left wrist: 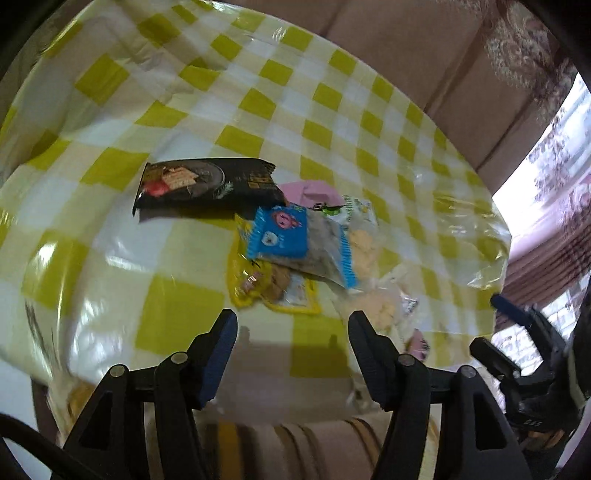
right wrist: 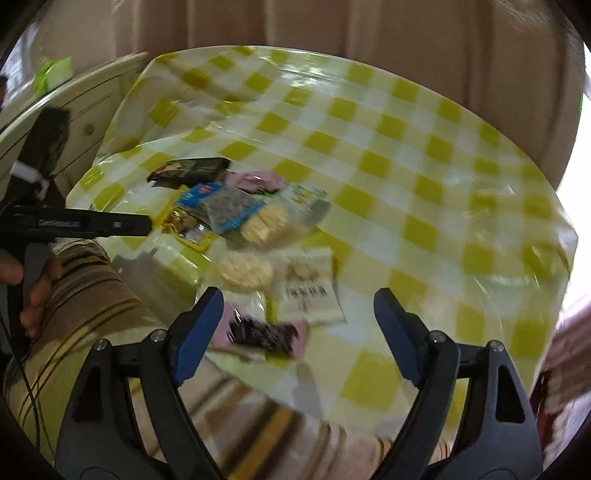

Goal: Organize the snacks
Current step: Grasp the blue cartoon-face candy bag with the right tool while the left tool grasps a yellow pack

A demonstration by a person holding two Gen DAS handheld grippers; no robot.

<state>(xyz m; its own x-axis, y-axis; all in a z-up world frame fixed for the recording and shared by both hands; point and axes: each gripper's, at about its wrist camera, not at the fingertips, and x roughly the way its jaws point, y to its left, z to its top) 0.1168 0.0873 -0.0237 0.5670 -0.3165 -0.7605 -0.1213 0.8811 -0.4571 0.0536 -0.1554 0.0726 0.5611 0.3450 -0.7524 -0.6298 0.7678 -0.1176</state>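
Note:
A pile of snack packets lies on a yellow-and-white checked tablecloth (left wrist: 177, 302). A black cracker packet (left wrist: 207, 182) lies at the pile's far left, with a pink packet (left wrist: 314, 192) beside it. A blue packet (left wrist: 291, 236) lies over a yellow packet (left wrist: 266, 291) and clear bags of round crackers (left wrist: 369, 243). My left gripper (left wrist: 290, 332) is open and empty, just short of the pile. My right gripper (right wrist: 295, 314) is open and empty over a pink-and-black packet (right wrist: 266, 334) and a white packet (right wrist: 310, 295) at the near edge. The round crackers (right wrist: 245, 273) and the black packet (right wrist: 192, 168) show beyond.
The right gripper's fingers (left wrist: 517, 332) show at the right edge of the left wrist view. The left gripper (right wrist: 92, 223) reaches in from the left of the right wrist view. A cream cabinet (right wrist: 85, 110) stands left of the table. Curtains (right wrist: 332, 26) hang behind. A striped cloth (right wrist: 96, 295) lies below the table's near edge.

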